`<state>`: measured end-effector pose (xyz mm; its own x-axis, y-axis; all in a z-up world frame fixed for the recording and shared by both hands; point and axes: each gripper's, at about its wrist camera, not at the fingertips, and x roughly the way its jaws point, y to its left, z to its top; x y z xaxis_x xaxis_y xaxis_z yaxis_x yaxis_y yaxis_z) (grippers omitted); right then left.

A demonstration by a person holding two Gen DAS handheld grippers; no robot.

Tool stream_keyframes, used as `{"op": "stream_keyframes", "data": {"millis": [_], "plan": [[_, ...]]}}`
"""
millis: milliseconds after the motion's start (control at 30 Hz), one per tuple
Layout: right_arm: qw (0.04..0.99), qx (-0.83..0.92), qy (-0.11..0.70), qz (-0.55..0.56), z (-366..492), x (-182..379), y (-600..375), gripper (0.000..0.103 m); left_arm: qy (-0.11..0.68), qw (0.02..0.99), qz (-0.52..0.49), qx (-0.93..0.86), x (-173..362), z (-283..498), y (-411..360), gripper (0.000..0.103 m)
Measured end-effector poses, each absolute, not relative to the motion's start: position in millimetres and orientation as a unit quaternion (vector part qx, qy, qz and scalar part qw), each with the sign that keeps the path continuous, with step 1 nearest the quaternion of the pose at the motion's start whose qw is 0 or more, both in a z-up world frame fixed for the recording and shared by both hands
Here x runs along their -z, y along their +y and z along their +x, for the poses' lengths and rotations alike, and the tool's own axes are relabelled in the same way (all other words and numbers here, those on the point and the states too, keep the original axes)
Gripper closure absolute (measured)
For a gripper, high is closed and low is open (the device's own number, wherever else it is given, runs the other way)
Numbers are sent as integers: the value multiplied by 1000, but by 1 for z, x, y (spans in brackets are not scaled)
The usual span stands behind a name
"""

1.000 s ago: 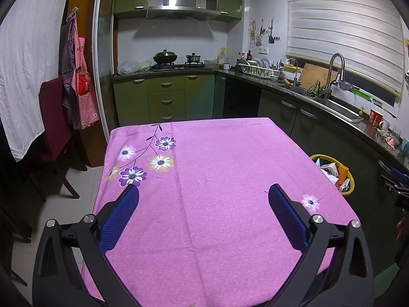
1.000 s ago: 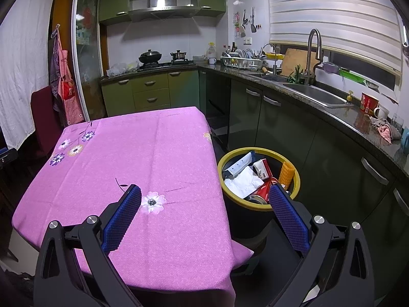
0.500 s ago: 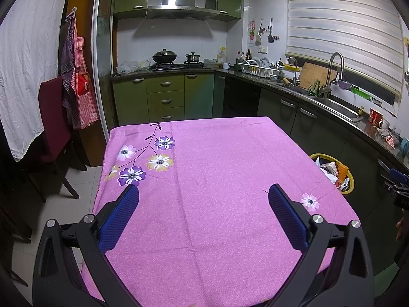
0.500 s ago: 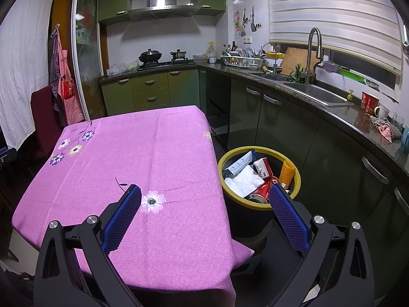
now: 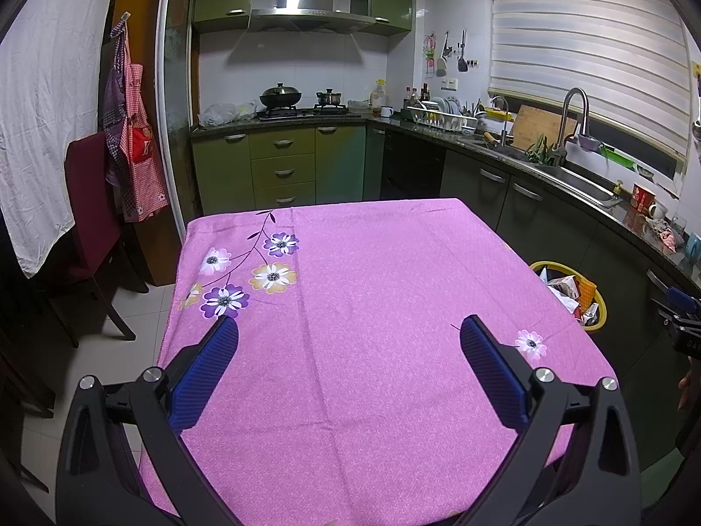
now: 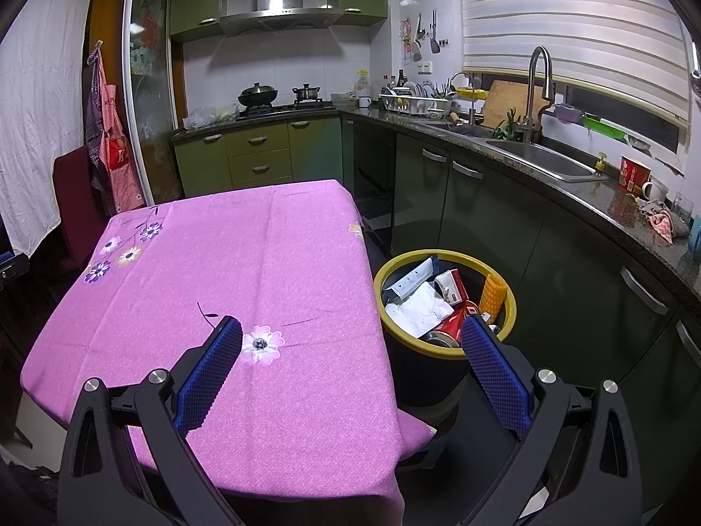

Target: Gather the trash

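Observation:
A black bin with a yellow rim (image 6: 442, 353) stands on the floor to the right of the table; it holds crumpled white paper (image 6: 418, 309), a red can, cartons and a corn cob. The same bin (image 5: 598, 300) peeks past the table's right edge in the left wrist view. My left gripper (image 5: 348, 328) hovers open over the pink flowered tablecloth (image 5: 372, 289), nothing between its blue pads. My right gripper (image 6: 350, 328) is open above the table's right edge, its right finger (image 6: 490, 359) over the bin's near rim. No loose trash shows on the cloth.
Green kitchen cabinets (image 5: 285, 166) line the back and a dark counter with a sink (image 6: 543, 158) runs along the right. A dark red chair (image 5: 92, 215) stands left of the table. The narrow floor gap between table and cabinets holds the bin.

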<state>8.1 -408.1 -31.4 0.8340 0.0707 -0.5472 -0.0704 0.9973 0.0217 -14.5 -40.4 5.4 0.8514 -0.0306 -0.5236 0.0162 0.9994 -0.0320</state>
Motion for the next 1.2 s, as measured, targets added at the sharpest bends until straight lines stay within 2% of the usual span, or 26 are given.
{"op": "stream_keyframes", "data": {"millis": [1200], "plan": [[957, -37, 289, 0, 10, 33, -408, 5, 256, 966, -17, 31, 0, -11, -41, 6]]}}
